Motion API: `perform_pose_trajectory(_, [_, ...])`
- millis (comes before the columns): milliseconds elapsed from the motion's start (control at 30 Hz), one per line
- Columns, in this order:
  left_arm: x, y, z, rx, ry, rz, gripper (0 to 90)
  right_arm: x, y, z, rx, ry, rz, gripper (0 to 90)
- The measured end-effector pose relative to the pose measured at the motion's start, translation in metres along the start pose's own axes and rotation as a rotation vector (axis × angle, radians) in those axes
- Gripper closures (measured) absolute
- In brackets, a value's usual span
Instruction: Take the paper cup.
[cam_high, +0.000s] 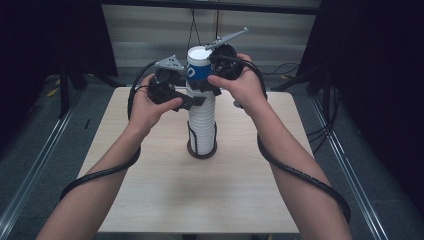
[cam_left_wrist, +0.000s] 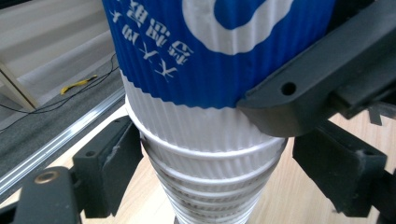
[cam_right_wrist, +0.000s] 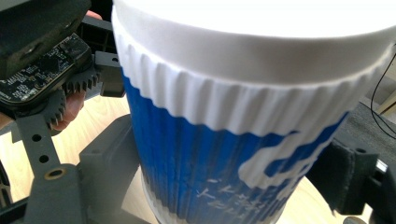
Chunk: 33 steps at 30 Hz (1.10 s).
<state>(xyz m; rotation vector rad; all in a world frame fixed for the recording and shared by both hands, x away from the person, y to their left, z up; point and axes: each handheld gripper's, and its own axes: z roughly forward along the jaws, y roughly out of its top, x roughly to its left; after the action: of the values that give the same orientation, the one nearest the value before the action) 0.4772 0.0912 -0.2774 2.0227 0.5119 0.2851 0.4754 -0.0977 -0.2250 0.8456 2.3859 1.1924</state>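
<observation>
One top cup (cam_high: 198, 64), white-rimmed with a blue printed band, sits at the head of a tall stack of ribbed white cups (cam_high: 202, 122) at upper centre of the high view. The stack stands upright in a dark ring-shaped holder (cam_high: 202, 150) with wire uprights, set on the light wooden table (cam_high: 165, 195) slightly above frame centre.

In the right gripper view the top cup takes up the centre, its white rim at the top and the blue band below. The right gripper (cam_right_wrist: 224, 182) has one jaw against the cup's lower left side and the other against its lower right (pinching the top cup across the blue band). In the high view this gripper (cam_high: 212, 85) comes in from the right of the stack, near its top.

The left gripper (cam_left_wrist: 212, 177) straddles the stack just under the top cup. Its jaws stand spread wide, one at lower left and one at lower right of the left gripper view; whether the pads press on the ribbed cups cannot be told. In the high view this gripper (cam_high: 192, 101) lies left of the stack, just below the right one.

Black cables (cam_high: 300, 172) trail from both grippers along the person's forearms toward the bottom of the high view.
</observation>
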Motion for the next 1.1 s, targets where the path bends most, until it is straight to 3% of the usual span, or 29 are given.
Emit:
perform_pose_trajectory(400, [-0.0011,0.0005,0.0007,0.013,0.009,0.019,17.6,0.0005,-0.0013,-0.0015,-0.009,-0.007,-0.008,17.2])
perform_pose_trajectory(567, [-0.0024,0.0017,0.0010,0.018,0.005,0.031,18.1,0.0014,0.0004,-0.0017,-0.047,-0.013,-0.003,17.5])
perform_pose_trajectory(767, [-0.0022,0.0016,0.0006,0.019,0.003,0.031,18.4,0.0022,0.0035,-0.0030,-0.033,-0.022,-0.009,20.1])
perform_pose_trajectory(1100, [-0.0027,0.0003,-0.0013,0.015,0.004,0.037,20.2,0.0019,0.0053,-0.0064,-0.057,-0.023,-0.020,20.9])
